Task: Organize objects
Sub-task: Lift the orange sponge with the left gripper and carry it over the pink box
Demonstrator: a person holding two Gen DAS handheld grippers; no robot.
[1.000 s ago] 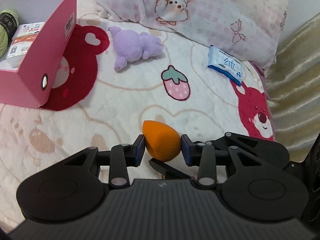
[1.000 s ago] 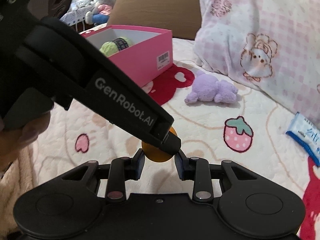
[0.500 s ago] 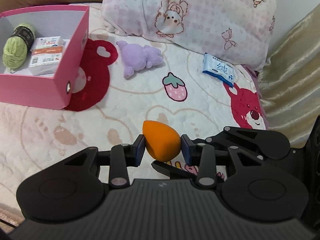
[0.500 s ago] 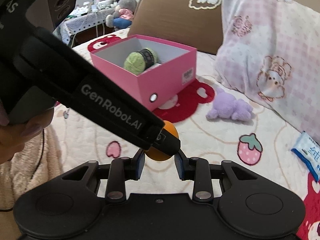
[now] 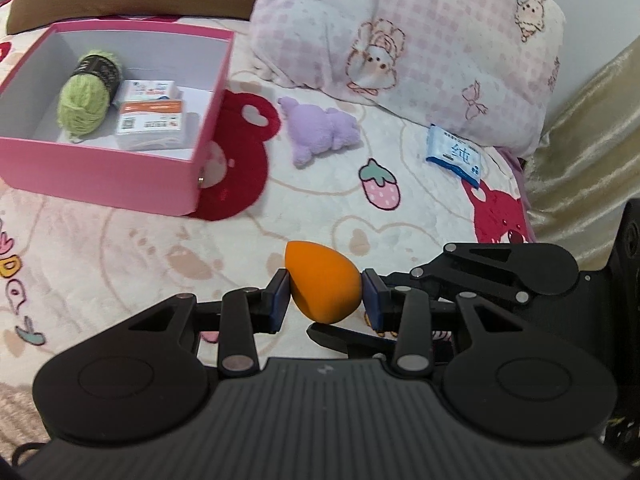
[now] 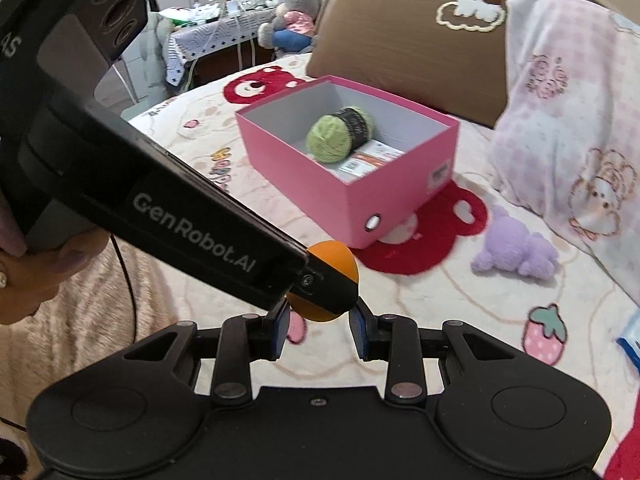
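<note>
An orange egg-shaped sponge hangs above the bedspread with my left gripper shut on its sides. In the right wrist view the same sponge shows behind the left gripper's long black finger. My right gripper comes in from the right, and its pads sit against the sponge's lower part. An open pink box stands at the far left, holding a green yarn ball and small cartons.
A purple plush toy and a blue wipes pack lie on the bedspread beyond the sponge. A pink patterned pillow and a brown cushion stand at the back. A person's hand shows at the left edge.
Both grippers have risen together with the sponge still between them. The pink box has come further into view and its inside now shows from above.
</note>
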